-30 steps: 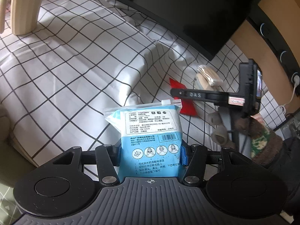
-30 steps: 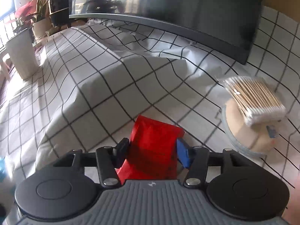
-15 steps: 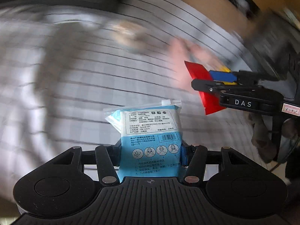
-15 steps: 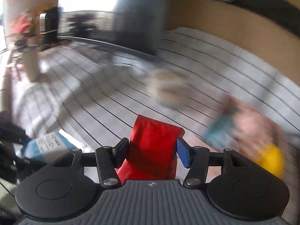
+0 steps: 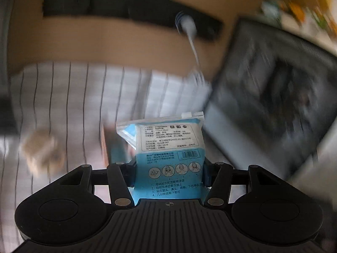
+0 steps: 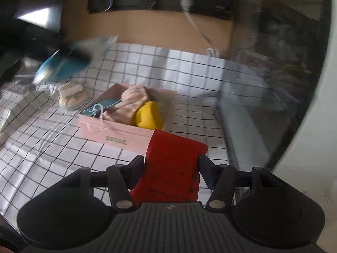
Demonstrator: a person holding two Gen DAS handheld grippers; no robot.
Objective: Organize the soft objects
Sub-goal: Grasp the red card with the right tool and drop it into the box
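Note:
My left gripper [image 5: 168, 168] is shut on a blue and white pack of cotton pads [image 5: 168, 147], held upright above the checked cloth. It also shows blurred at the left of the right wrist view [image 6: 63, 65]. My right gripper [image 6: 171, 164] is shut on a red packet [image 6: 170, 168], held just in front of a pink box [image 6: 118, 135]. The box holds a yellow soft object [image 6: 149, 116], a beige knitted piece [image 6: 132, 99] and a teal item [image 6: 105, 105].
A roll with a pack of cotton swabs on it [image 6: 71, 97] lies left of the box. A black mesh chair back [image 5: 273, 109] stands at the right. A white cable [image 6: 198, 29] hangs from a black power strip [image 6: 160, 2] on the wall.
Both grippers have swung right with their packs still held. The pink box has come into the right wrist view, and the chair and wall into the left wrist view.

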